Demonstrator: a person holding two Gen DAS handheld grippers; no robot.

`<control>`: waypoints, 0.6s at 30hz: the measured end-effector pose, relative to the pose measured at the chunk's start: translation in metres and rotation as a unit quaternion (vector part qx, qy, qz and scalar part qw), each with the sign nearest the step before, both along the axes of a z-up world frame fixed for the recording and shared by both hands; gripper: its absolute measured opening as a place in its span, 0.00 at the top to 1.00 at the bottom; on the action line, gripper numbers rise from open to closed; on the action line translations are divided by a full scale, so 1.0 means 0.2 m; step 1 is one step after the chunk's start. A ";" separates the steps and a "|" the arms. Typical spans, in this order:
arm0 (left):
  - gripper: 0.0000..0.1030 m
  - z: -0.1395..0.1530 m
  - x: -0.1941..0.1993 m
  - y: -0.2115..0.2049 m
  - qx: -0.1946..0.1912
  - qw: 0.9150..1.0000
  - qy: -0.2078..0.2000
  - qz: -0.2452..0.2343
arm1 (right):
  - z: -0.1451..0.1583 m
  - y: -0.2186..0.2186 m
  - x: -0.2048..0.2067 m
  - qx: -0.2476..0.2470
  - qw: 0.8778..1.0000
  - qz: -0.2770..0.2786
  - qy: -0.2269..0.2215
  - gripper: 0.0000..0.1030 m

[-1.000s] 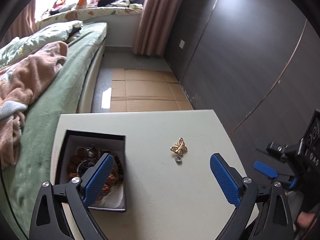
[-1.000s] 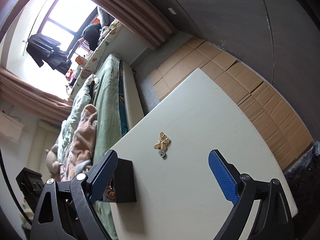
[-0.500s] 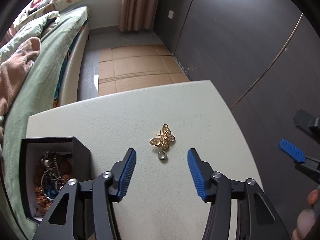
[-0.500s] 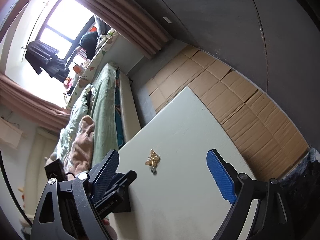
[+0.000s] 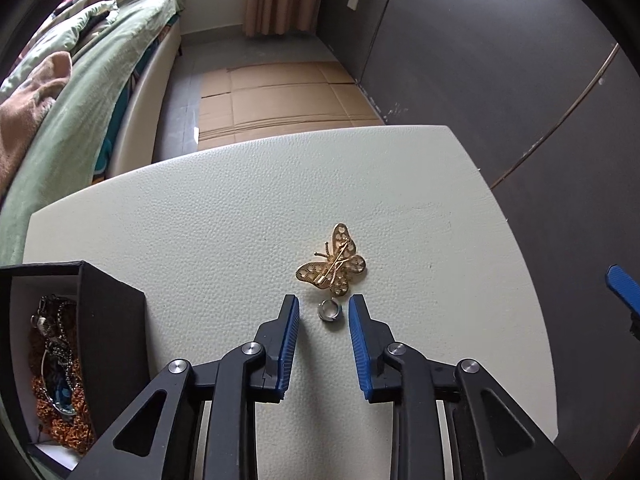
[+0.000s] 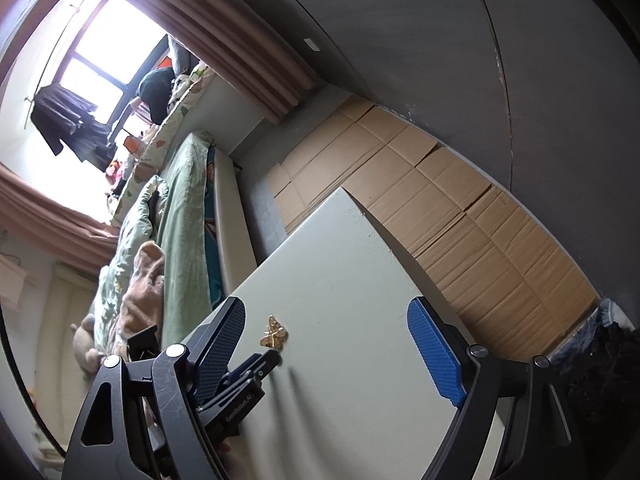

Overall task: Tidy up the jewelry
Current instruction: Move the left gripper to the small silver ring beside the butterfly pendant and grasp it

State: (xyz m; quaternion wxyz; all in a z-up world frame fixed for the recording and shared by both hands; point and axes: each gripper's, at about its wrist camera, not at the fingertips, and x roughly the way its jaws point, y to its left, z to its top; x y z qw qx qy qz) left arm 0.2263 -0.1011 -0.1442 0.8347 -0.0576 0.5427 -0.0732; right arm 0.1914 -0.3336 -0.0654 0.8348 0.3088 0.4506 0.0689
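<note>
Silver metal, a small ring [image 5: 330, 314] lies on the pale pebbled-leather surface [image 5: 224, 208], just at six o'clock of a gold filigree butterfly brooch [image 5: 333, 264] and barely apart from it. The left tongs [image 5: 324, 312] point steeply down with the ring between their blue pads; the jaws are closing, yet both pads stand clear of the metal, probably narrowed this far so they take the ring alone and leave the brooch. At eight o'clock sits an open black box with a white lining [image 5: 100, 308], holding tangled chains and beads, likely the ring's destination.

The right tongs [image 6: 326, 344] hang spread wide and empty, though easing inward. From their camera the ring is hidden behind the left tool, and the box is out of sight. The box's near corner is cut off.
</note>
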 end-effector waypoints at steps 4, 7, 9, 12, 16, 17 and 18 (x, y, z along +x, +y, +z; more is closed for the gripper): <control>0.74 0.00 0.01 -0.01 0.008 1.000 -0.007 0.000 | -0.01 0.02 0.01 -0.002 1.000 0.003 0.005 0.18; 0.78 -0.01 0.01 -0.03 0.016 1.000 -0.012 0.001 | -0.02 0.04 0.03 -0.004 1.000 0.008 0.007 0.18; 0.88 -0.01 0.00 -0.05 0.022 1.000 -0.014 -0.009 | -0.02 0.06 0.03 -0.007 1.000 0.011 0.008 0.18; 0.88 -0.01 -0.01 -0.05 0.015 1.000 -0.012 -0.021 | -0.02 0.08 0.04 -0.017 1.000 0.013 0.010 0.18; 0.88 0.05 -0.02 0.02 -0.004 1.000 -0.021 -0.005 | -0.04 0.13 0.05 -0.035 0.999 0.023 0.014 0.23; 0.88 0.07 -0.02 0.05 -0.011 1.000 -0.025 0.001 | -0.04 0.14 0.06 -0.038 0.999 0.027 0.016 0.24; 0.88 0.09 -0.03 0.08 -0.018 0.999 -0.029 0.006 | -0.05 0.15 0.07 -0.041 0.999 0.032 0.017 0.24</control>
